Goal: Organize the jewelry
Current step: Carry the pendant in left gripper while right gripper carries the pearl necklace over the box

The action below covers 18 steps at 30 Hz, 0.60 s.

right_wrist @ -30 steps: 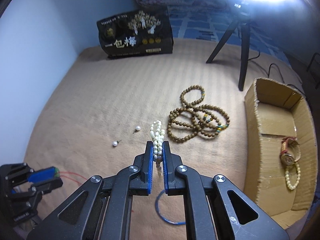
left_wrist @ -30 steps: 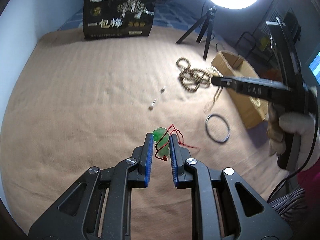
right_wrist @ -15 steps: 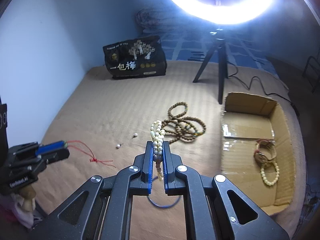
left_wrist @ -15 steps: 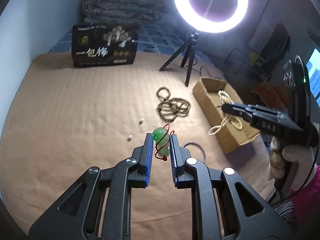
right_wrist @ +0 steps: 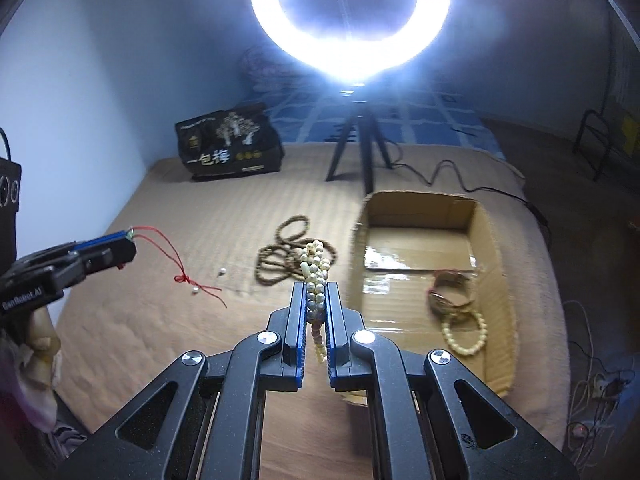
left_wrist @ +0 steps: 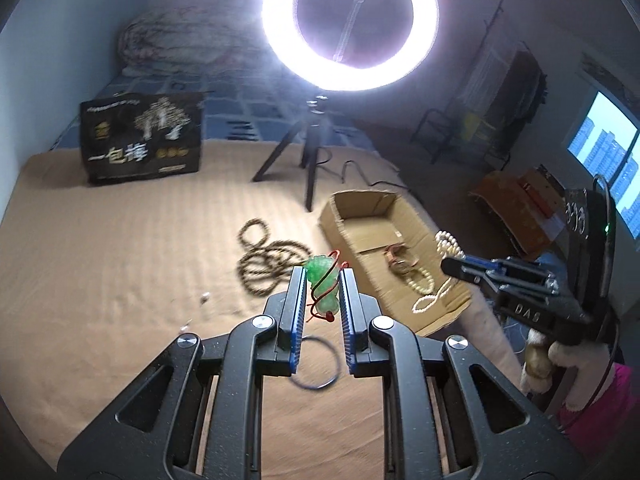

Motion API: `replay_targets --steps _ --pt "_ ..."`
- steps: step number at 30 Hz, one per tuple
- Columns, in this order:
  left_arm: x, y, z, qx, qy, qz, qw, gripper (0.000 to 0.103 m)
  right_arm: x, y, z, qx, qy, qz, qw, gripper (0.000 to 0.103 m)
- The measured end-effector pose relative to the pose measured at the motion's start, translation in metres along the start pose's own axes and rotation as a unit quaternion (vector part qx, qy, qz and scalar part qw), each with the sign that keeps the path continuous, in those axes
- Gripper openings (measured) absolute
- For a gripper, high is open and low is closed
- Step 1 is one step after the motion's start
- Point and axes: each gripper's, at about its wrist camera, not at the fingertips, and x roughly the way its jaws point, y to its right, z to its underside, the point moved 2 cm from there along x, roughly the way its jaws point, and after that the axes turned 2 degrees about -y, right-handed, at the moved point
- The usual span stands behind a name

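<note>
Left gripper [left_wrist: 322, 290] jaws pinch a green pendant [left_wrist: 321, 280] wrapped in red cord [right_wrist: 182, 264], held up above the tan blanket [left_wrist: 120, 280] on the bed. Cord tail with a knot dangles from it in the right wrist view. Right gripper [right_wrist: 316, 300] jaws pinch a cream pearl necklace [right_wrist: 314, 276], beads bunched above the pads and a strand hanging below. In the left wrist view the necklace hangs over the near end of the cardboard box [left_wrist: 372, 208], right of the pendant. Box is open-topped, sits right on the blanket; inside at its near end lie a watch [right_wrist: 450, 298] and a cream bead bracelet [right_wrist: 466, 330], touching. Brown bead strands [left_wrist: 268, 258] lie in loops left of the box. 2 small pearl earrings [right_wrist: 208, 280] left of those. Dark bangle [left_wrist: 314, 364] lies on the blanket nearest, under the left jaws. Ring light [left_wrist: 350, 20] on tripod far centre, black printed box [left_wrist: 142, 138] far left.
</note>
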Motion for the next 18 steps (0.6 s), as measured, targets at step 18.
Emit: replay_targets --steps 18 --pt "0.077 0.077 -0.038 0.037 -0.006 0.034 0.9987 0.015 0.008 0.057 0.015 0.032 -0.018 0.016 0.999 0.007"
